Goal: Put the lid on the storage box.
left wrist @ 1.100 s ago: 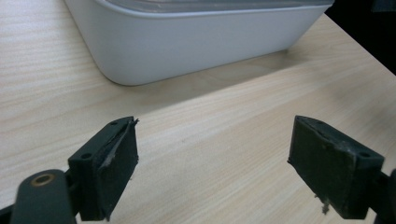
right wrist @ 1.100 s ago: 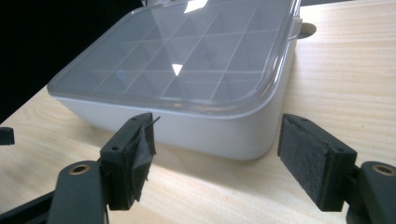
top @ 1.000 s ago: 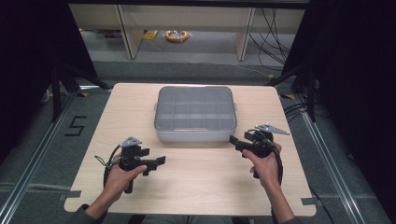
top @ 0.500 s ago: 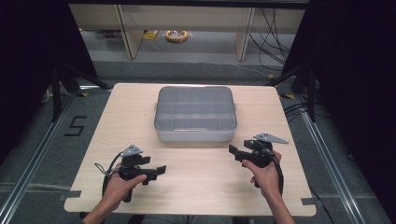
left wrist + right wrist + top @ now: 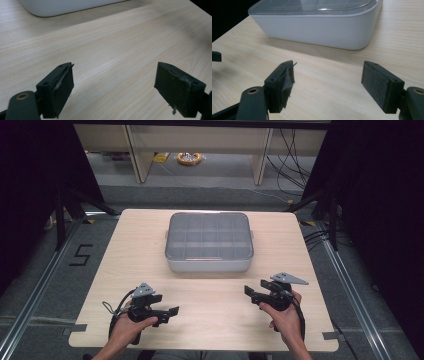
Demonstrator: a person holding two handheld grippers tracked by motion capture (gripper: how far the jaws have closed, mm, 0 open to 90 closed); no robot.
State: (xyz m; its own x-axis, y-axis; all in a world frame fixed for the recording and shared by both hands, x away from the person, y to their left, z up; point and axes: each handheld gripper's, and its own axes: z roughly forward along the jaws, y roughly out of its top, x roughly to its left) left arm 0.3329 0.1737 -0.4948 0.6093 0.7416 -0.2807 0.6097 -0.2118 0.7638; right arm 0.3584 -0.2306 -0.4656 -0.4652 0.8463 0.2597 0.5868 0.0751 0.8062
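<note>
A white compartment box (image 5: 209, 242) with a clear lid sits shut in the middle of the wooden table (image 5: 125, 255). My left gripper (image 5: 170, 312) is held low over the table's front left, pointing right, open and empty (image 5: 113, 87). My right gripper (image 5: 250, 295) hovers at the front right, pointing left, open with nothing between its pads (image 5: 328, 86). In the right gripper view the box (image 5: 322, 25) stands just ahead of the jaws, apart from them. The box's lower edge (image 5: 67, 6) shows at the top of the left gripper view.
The table's front edge lies close to both hands. Metal floor rails (image 5: 40, 285) run along both sides. Cables (image 5: 295, 155) and a yellow coil (image 5: 189, 158) lie on the floor beyond the table, by wooden furniture legs (image 5: 135, 150).
Both hands have drawn back toward the front edge of the table, away from the box. Both grippers stay open and empty.
</note>
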